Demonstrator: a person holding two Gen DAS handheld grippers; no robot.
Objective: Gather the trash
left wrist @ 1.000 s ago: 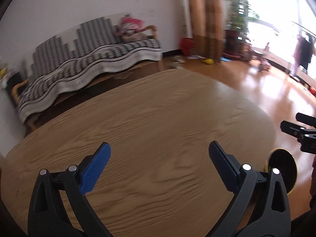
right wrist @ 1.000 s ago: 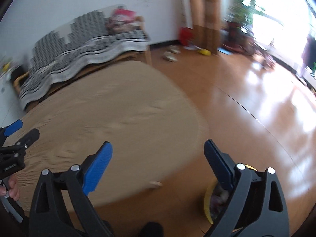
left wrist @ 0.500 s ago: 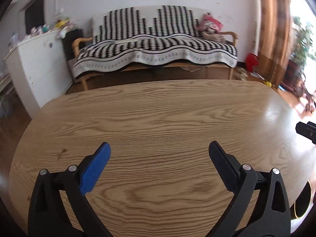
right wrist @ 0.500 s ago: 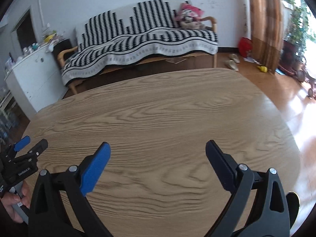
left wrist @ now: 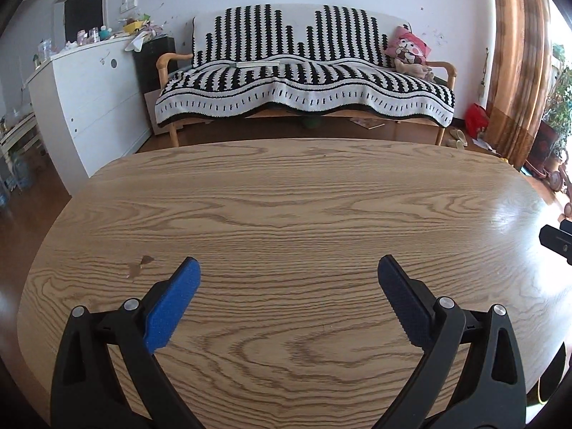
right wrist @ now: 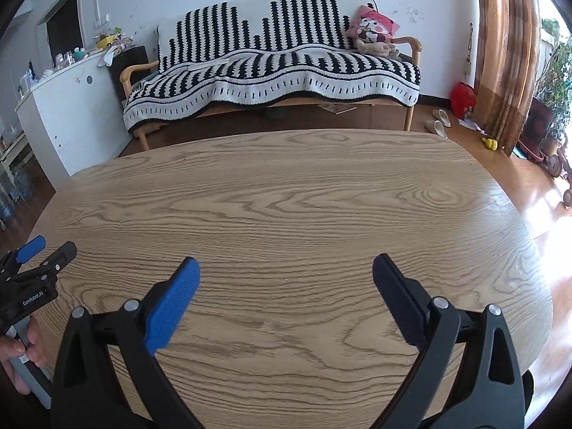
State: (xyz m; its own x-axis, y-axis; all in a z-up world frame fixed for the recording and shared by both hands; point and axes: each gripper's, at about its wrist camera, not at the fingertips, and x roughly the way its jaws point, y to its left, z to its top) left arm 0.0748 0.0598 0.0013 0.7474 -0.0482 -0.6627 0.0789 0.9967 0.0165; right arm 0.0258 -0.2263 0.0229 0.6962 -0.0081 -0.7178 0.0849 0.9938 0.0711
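The left gripper (left wrist: 287,279) is hanging over the table (left wrist: 286,196) with its two fingers spread wide apart. Nothing is sitting between them, and they are not touching the wood. One finger is showing a bright blue pad (left wrist: 171,307) and the other is showing a dark blue pad (left wrist: 404,307).

The right gripper (right wrist: 284,279) is hanging over the same table (right wrist: 286,193), and its fingers are spread just as wide. It is holding nothing too. In the right view, the left gripper (right wrist: 34,250) is poking in at the left edge, and a hand (right wrist: 18,354) is gripping its handle. In the left view, the tip of the right gripper (left wrist: 556,241) is peeking in at the right edge.

No trash is showing on the table in either view. A small brown spot (left wrist: 141,264) is sitting on the wood near the left gripper's bright blue pad. A dark round thing with a thin yellow edge (left wrist: 552,375) is peeking out low past the right end of the table; it is too hidden to tell what it is.

Behind the table, a sofa (left wrist: 304,82) with a black and white cover is standing by the wall. A pink toy (left wrist: 411,52) is sitting on its right end. A white cabinet (left wrist: 89,100) is standing on the left.
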